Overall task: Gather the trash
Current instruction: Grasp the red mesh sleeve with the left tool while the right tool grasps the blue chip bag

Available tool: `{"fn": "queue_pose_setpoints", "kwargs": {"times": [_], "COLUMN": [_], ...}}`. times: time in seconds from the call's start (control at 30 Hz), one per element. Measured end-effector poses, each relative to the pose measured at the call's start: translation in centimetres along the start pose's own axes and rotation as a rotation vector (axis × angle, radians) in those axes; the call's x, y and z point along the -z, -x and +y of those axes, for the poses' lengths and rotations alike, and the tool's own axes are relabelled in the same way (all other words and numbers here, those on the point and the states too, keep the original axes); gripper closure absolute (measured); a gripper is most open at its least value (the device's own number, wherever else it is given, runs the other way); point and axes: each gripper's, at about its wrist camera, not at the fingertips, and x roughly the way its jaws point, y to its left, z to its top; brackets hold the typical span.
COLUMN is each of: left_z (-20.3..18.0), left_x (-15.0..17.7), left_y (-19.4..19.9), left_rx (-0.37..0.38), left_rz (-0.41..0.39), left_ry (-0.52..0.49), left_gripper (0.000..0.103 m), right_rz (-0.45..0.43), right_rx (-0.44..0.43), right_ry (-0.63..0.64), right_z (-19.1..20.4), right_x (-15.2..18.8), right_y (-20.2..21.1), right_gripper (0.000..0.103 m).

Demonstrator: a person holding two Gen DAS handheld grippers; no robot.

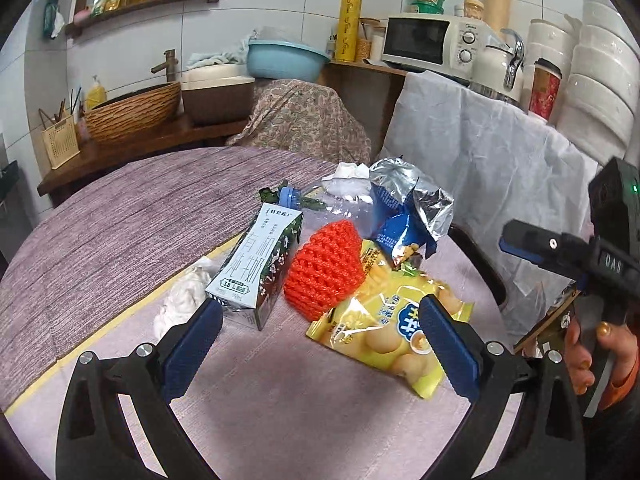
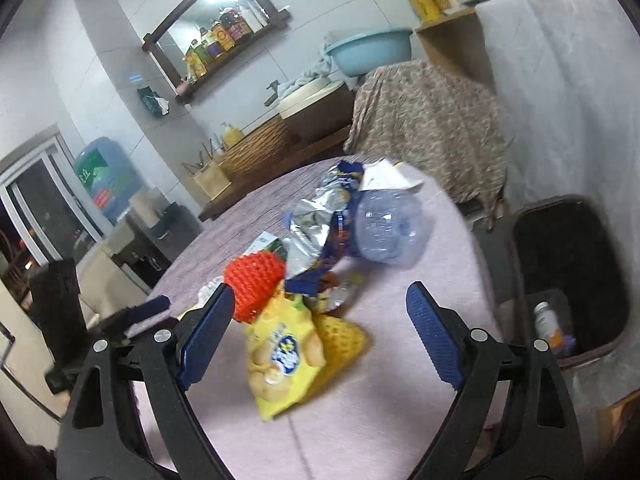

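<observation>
A heap of trash lies on the round table (image 1: 120, 216): a milk carton (image 1: 256, 268), an orange foam net (image 1: 326, 266), a yellow snack bag (image 1: 396, 328), a blue-and-silver foil bag (image 1: 404, 216), a clear plastic bottle (image 1: 340, 204) and white tissue (image 1: 184, 300). My left gripper (image 1: 320, 320) is open and empty, just short of the carton and the yellow bag. My right gripper (image 2: 320, 312) is open and empty above the yellow snack bag (image 2: 280, 356), with the orange net (image 2: 256, 284), foil bag (image 2: 320, 224) and bottle (image 2: 392, 228) beyond. The right gripper also shows in the left wrist view (image 1: 560, 248).
A dark trash bin (image 2: 568, 264) stands right of the table, holding a small bottle (image 2: 548, 324). A chair draped in white cloth (image 1: 480, 160) and another in patterned cloth (image 1: 304, 120) stand behind. A counter with basket sink (image 1: 132, 112), blue basin (image 1: 284, 60) and microwave (image 1: 432, 40) lines the wall.
</observation>
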Motion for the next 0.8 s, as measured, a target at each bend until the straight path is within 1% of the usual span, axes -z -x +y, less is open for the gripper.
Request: {"fn": "queue_pose_setpoints", "kwargs": {"times": [0.1,0.17,0.23,0.3,0.37,0.43,0.5,0.53,0.57,0.6,0.63,0.67,0.7,0.77,0.8], "left_z": [0.7,1.0,0.9,0.8,0.5,0.1,-0.5,-0.6,-0.6,-0.6,-0.5,-0.6,-0.6,-0.4,-0.2], "left_x": [-0.2,-0.5,-0.6,-1.0,-1.3,-1.7,-1.9,-2.0,-2.0,-2.0,-1.9,-1.8,-1.8,-1.7,-1.6], "left_y": [-0.8,-1.4,-2.0,-2.7,-3.4,-4.3,-5.2,-5.7,-6.0,-6.3,-6.5,-6.4,-6.3,-5.9,-5.7], "left_rx": [0.031,0.047,0.054,0.054,0.059,0.064,0.049,0.036,0.032,0.037,0.047,0.049,0.046,0.044,0.048], "left_rz": [0.018,0.026,0.032,0.04,0.049,0.054,0.074,0.084,0.092,0.102,0.115,0.117,0.115,0.107,0.102], "left_ry": [0.019,0.034,0.029,0.015,-0.008,-0.043,-0.08,-0.091,-0.093,-0.091,-0.086,-0.084,-0.083,-0.075,-0.065], "left_gripper": [0.008,0.011,0.013,0.015,0.015,0.016,0.019,0.027,0.037,0.041,0.051,0.06,0.063,0.077,0.078], "right_rz": [0.022,0.026,0.037,0.048,0.052,0.056,0.054,0.058,0.065,0.07,0.075,0.078,0.079,0.072,0.068], "right_rx": [-0.04,-0.059,-0.063,-0.046,-0.037,-0.033,-0.026,-0.025,-0.029,-0.037,-0.045,-0.052,-0.053,-0.05,-0.054], "right_ry": [-0.053,-0.1,-0.127,-0.133,-0.133,-0.141,-0.15,-0.154,-0.156,-0.155,-0.149,-0.14,-0.128,-0.098,-0.082], "right_z": [0.2,-0.3,-0.4,-0.4,-0.3,-0.5,-0.8,-0.9,-0.9,-1.0,-1.1,-1.0,-0.8,-0.4,-0.2], "right_x": [-0.5,-0.9,-1.4,-1.7,-1.9,-2.0,-2.0,-2.0,-2.0,-2.0,-2.0,-1.9,-1.8,-1.7,-1.7], "right_y": [-1.6,-2.5,-3.5,-4.3,-5.0,-5.5,-5.8,-6.0,-6.2,-6.3,-6.4,-6.4,-6.4,-6.3,-6.2], "right_gripper": [0.016,0.016,0.016,0.017,0.022,0.033,0.04,0.048,0.054,0.064,0.076,0.08,0.084,0.088,0.09]}}
